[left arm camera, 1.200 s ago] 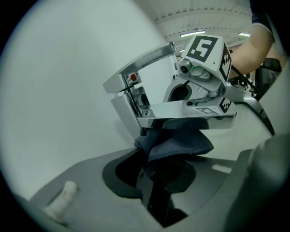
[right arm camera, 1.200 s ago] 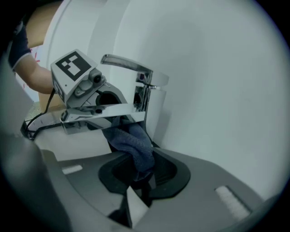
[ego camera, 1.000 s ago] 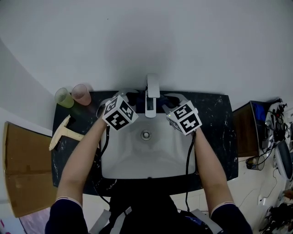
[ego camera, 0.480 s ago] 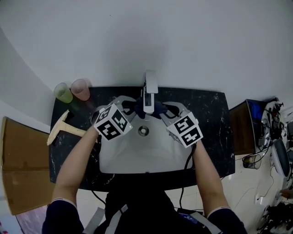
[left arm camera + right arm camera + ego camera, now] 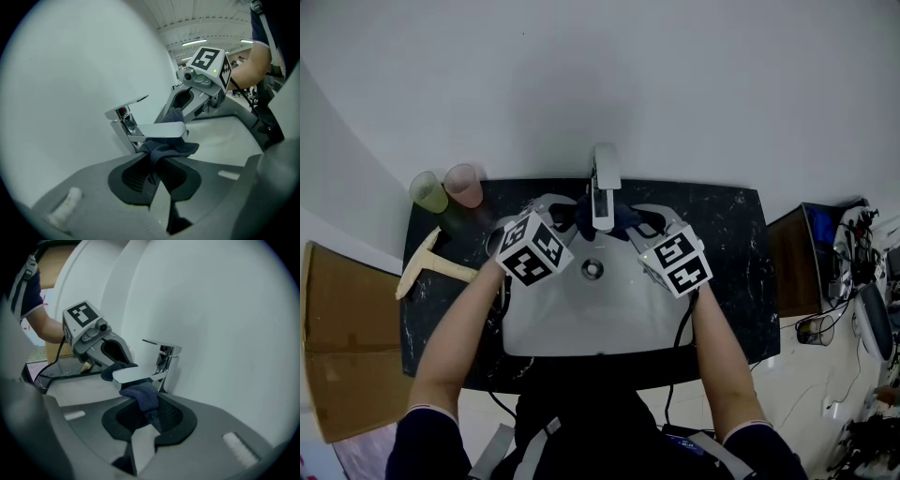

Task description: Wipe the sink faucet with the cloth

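- Both tools have drawn back a little from the wall toward the near side of the basin since the earlier frame. They were flanking the faucet body; now they sit either side of its spout.
- Left tool (image 5: 157, 164) is clenched on one end of the dark blue-grey cloth (image 5: 168, 149), which bunches up out of its jaws.
- Right tool (image 5: 149, 416) is clenched on the other end of the same cloth, gathered between its pads.
- Between the two grips, the cloth is slung beneath the spout of the chrome faucet (image 5: 604, 192), seemingly pressed against its underside. It hangs above the far part of the white sink (image 5: 581, 319).
- The faucet stands at the far middle of the dark marbled table (image 5: 731, 244). A green cup (image 5: 427, 195) and a pink cup (image 5: 465, 185) stand at the table's far left corner, well apart from the work.
- Judged from this, the wipe is under way, with only the spout's underside being rubbed right now.
- Nothing touches the top of the spout, the lever handle or the upright body at this moment, so those likely remain. Whether they are already clean cannot be told from these views.
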Available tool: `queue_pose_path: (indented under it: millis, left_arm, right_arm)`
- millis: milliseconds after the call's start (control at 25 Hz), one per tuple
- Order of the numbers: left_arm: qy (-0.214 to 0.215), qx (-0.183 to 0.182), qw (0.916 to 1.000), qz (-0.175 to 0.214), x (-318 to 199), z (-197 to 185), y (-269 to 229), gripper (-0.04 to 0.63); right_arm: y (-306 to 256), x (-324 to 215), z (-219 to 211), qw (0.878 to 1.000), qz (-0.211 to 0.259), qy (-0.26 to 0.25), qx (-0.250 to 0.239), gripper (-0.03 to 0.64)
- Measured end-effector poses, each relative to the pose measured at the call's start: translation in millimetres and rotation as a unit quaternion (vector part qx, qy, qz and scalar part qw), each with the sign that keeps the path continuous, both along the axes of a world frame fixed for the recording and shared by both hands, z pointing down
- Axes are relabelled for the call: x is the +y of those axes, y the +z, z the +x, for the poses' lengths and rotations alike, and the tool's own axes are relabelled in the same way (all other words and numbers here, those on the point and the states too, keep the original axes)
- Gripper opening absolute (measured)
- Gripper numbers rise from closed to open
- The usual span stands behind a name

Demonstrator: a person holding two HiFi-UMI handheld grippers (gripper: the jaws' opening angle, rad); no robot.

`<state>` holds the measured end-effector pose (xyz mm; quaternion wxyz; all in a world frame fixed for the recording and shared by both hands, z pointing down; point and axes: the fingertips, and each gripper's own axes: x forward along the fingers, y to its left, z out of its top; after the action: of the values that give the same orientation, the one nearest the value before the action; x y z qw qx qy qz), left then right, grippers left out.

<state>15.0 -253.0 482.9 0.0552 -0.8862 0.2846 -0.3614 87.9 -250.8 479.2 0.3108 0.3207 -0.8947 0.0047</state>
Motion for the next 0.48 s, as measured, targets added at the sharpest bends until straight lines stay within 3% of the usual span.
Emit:
queue_pose_path:
  millis: [280,480]
  left_arm:
    - [-0.054,-0.011,0.9985,-0.006,-44.6,-7.3,10.7,0.054]
    - [-0.060,-0.016,0.9974,-0.036,-57.2,-9.9,32.3,0.055]
  right_arm:
    - [10.0,-43.0,-1.0,1.000,-0.009,0.025,0.003,0.069]
    - [31.8,-60.9,-1.2,0.999,-0.033,0.016,0.016,0.069]
